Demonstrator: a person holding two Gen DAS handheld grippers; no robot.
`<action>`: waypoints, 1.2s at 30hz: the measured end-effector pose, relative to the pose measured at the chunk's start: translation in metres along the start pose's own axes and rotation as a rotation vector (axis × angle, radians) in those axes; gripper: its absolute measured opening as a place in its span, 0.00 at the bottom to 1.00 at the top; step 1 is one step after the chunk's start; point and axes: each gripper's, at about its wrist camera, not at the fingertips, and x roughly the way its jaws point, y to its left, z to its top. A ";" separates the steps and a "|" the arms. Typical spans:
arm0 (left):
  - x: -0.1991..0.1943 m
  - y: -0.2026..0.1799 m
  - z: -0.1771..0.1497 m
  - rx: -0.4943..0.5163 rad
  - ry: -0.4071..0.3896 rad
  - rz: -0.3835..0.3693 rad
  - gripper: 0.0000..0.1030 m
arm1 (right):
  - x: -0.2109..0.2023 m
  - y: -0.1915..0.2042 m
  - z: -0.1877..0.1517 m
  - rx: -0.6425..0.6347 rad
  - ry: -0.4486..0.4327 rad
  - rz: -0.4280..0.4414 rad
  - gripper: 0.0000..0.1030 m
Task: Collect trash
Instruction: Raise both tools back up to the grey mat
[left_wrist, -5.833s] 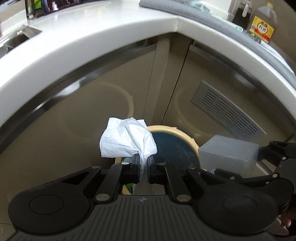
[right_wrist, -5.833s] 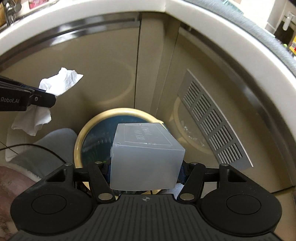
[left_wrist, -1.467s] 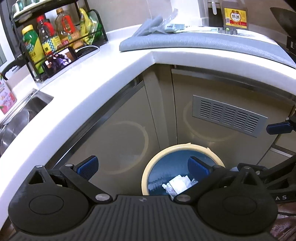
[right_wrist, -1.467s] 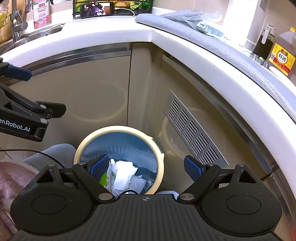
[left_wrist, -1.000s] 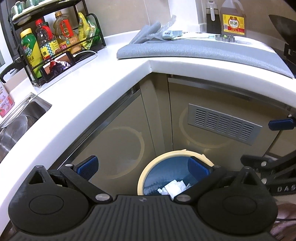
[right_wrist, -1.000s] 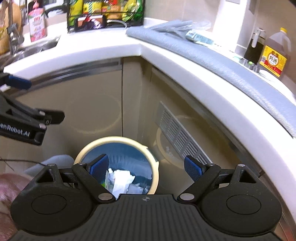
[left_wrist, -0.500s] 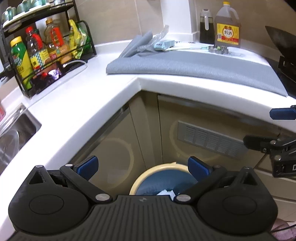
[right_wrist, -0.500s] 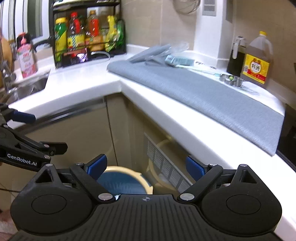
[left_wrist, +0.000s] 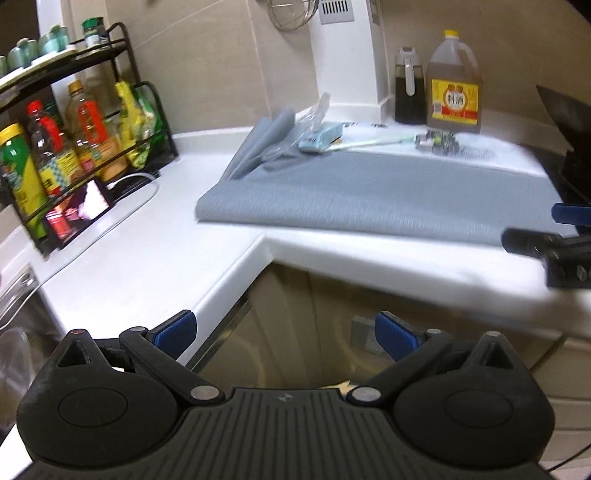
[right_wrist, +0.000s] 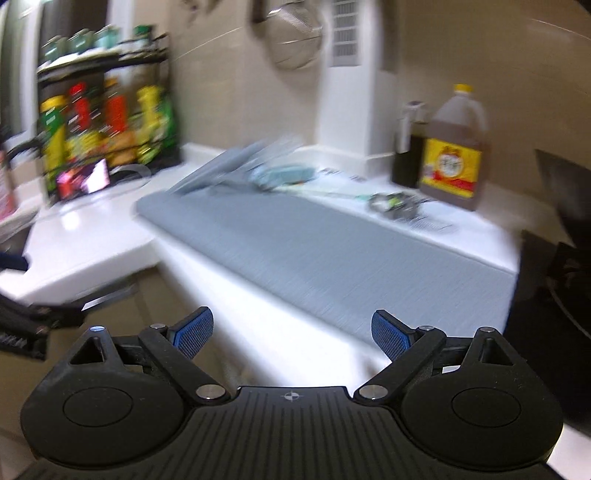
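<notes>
My left gripper (left_wrist: 284, 328) stands open and empty over the inner corner of the white counter (left_wrist: 147, 251). My right gripper (right_wrist: 291, 326) is open too, with nothing between its blue pads, facing the grey mat (right_wrist: 332, 258). Each shows at the edge of the other's view: the right gripper (left_wrist: 532, 225), the left gripper (right_wrist: 37, 291). At the mat's far end lie a clear plastic wrapper (left_wrist: 314, 114), a light-blue packet (left_wrist: 320, 137), a long thin wrapper (left_wrist: 369, 142) and a small crumpled piece (left_wrist: 436, 142). The bin is hidden below my left gripper body. The right wrist view is blurred.
A black rack of bottles (left_wrist: 74, 147) with a lit phone (left_wrist: 79, 210) leaning on it stands at the left. A cooking-wine jug (left_wrist: 454, 92) and a dark bottle (left_wrist: 408, 88) stand against the back wall. A dark wok (left_wrist: 565, 122) is at the right, a sink (left_wrist: 14, 321) at far left.
The tissue and the plastic box left the grippers and lie in the bin. Both open grippers then rose from over the bin to counter height, and the bin dropped out of view.
</notes>
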 end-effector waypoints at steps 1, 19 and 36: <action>0.003 -0.001 0.005 -0.001 -0.003 -0.007 1.00 | 0.007 -0.006 0.005 0.024 -0.008 -0.011 0.91; 0.071 -0.011 0.072 0.092 0.028 0.007 1.00 | 0.230 -0.084 0.105 0.200 0.103 -0.274 0.97; 0.221 -0.088 0.215 0.324 -0.024 -0.254 1.00 | 0.187 -0.126 0.066 0.283 0.069 -0.362 0.79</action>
